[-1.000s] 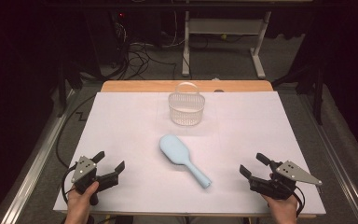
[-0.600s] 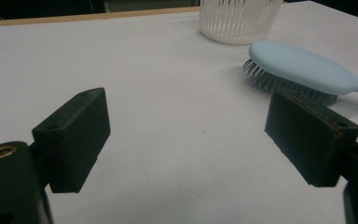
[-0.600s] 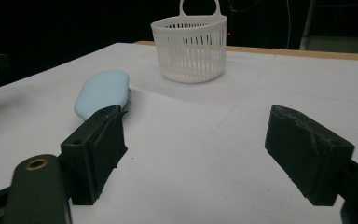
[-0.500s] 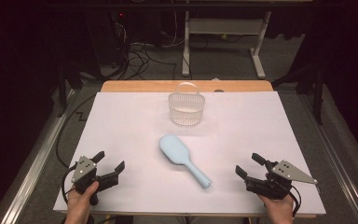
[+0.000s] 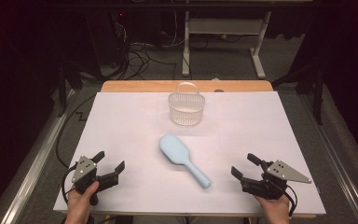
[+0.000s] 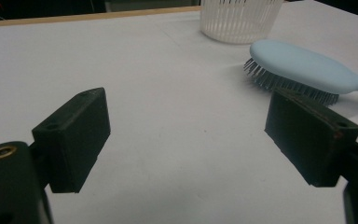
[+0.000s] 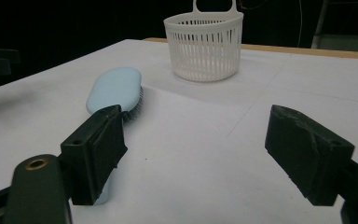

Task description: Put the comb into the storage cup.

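Both pairs of black jaws stand wide apart with only bare table between them. The left gripper sits near the table's near left corner, held by a hand from below, and the right gripper sits near the near right corner in the other hand; neither touches anything but the white table. Between the two grippers, well apart from each, lies one light blue hairbrush, its head toward the far side and its handle pointing toward the near right. Beyond it, near the far edge, stands one white slatted basket, upright, apart from the brush. So the count is two grippers, one brush, one basket. The left gripper view shows the brush's dark bristles facing down onto the table, a detail that the high view's top-down look at its smooth back does not give. The right gripper view shows the basket's hanging loop and open slats side-on.
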Motion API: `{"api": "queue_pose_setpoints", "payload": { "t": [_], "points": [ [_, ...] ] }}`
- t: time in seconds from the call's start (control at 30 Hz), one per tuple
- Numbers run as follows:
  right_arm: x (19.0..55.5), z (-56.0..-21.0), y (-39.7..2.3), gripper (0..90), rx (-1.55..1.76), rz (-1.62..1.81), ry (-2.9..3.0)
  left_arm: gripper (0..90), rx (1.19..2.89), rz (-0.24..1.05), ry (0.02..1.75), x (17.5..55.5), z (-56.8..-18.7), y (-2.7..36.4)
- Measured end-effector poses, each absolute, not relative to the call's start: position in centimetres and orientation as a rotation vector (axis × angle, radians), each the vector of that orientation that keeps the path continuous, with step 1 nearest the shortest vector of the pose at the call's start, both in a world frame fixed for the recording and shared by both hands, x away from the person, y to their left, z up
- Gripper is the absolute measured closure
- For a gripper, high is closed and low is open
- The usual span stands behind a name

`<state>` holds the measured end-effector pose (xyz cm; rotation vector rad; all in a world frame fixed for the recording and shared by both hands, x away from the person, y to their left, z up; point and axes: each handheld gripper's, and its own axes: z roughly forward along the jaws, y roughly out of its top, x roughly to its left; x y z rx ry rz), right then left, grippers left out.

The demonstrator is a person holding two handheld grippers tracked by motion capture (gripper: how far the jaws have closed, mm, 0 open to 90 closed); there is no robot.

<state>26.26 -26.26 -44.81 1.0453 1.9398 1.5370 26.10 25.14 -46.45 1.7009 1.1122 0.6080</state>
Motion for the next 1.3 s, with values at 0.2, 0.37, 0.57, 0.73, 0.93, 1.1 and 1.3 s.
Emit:
{"api": "queue_pose_setpoints", "payload": {
  "t": [0.2,0.37,0.57,0.73,0.93,1.1,1.3],
  "points": [
    [26.3,-44.9,-25.8,20.7,1.032,1.539,1.952,14.8,1.703,0.612,1.110,26.1,-46.4,25.1],
    [26.3,-44.9,-25.5,20.7,1.025,1.542,1.960,14.8,1.702,0.613,1.109,26.1,-46.4,25.1],
    [26.3,-44.9,-25.2,20.7,1.016,1.547,1.966,14.8,1.703,0.614,1.110,26.1,-46.4,25.1],
    [26.4,-44.9,-24.9,20.7,1.010,1.553,1.973,14.8,1.705,0.615,1.110,26.1,-46.4,25.1],
    [26.4,-44.9,-24.4,20.7,1.004,1.562,1.985,14.8,1.704,0.613,1.110,26.1,-46.4,25.1],
    [26.4,-44.9,-24.1,20.6,0.997,1.571,1.989,14.8,1.704,0.612,1.111,26.1,-46.4,25.1],
    [26.5,-44.9,-23.8,20.6,1.000,1.589,1.996,14.8,1.701,0.612,1.112,26.1,-46.4,25.1]
  ]
}}
